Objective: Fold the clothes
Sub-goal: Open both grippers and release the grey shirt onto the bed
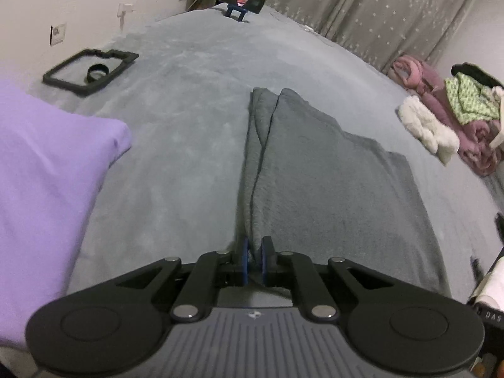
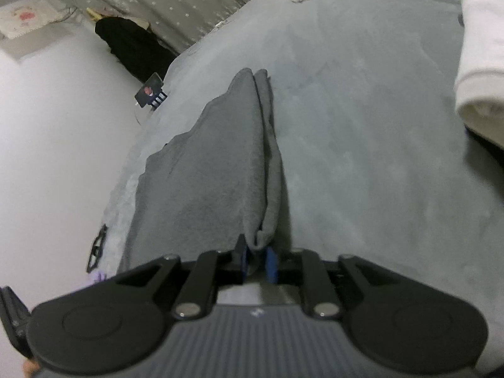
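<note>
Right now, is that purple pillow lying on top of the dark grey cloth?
No. The purple pillow lies off to the left, with bare bedspread between it and the dark grey cloth.

A pale grey plush blanket (image 1: 195,100) is covering the bed and filling most of both views, its nap showing soft swirls under dim, cool light. Grey curtains (image 1: 378,9) speckled with small pale stars are hanging along the far side, while a plain white wall (image 1: 78,3) carrying a socket plate (image 1: 58,33) is running beside the bed. A dark garment (image 2: 132,47) is hanging against the curtain.
</note>
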